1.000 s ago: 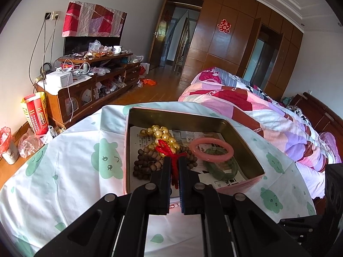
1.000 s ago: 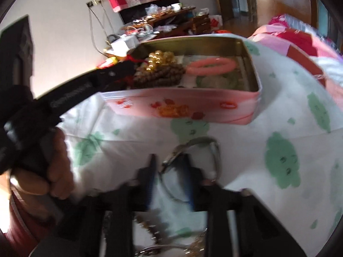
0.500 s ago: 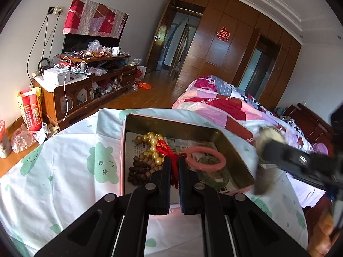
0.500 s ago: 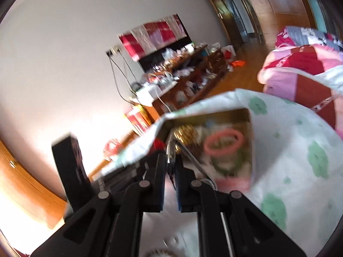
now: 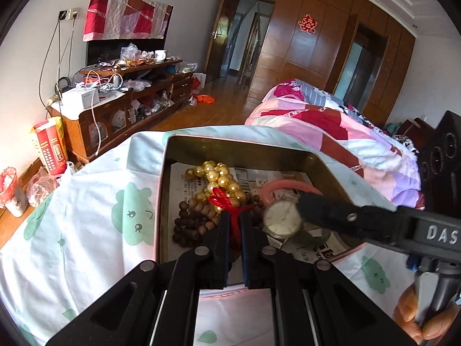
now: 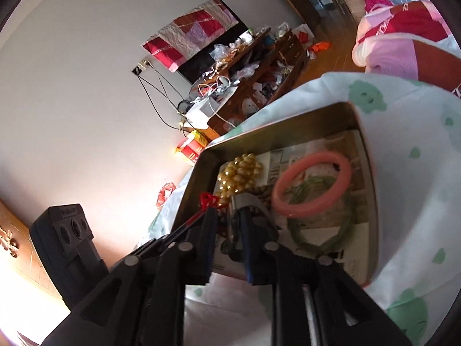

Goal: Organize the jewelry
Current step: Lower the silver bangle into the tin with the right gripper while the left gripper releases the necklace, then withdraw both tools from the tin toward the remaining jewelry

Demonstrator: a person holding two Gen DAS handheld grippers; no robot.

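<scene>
Metal tin (image 5: 328, 170), paper-lined, sitting open on the green-printed cloth (image 5: 95, 201), already carrying gold beads (image 5: 219, 177), brown beads (image 5: 193, 225), a pink bangle (image 6: 312, 184) and a green one (image 6: 322, 230). Right gripper (image 6: 227, 225) over the tin, jaws opening, watch (image 5: 282, 219) between them; whether quite free, cannot tell. Left gripper (image 5: 234, 225) pinched narrow on the red cord (image 5: 233, 219) of the beads. Risks: watch face landing hard on the bangles and scratching, band snagging a pad on the way out, a tug on the cord dragging beads over the rim.
</scene>
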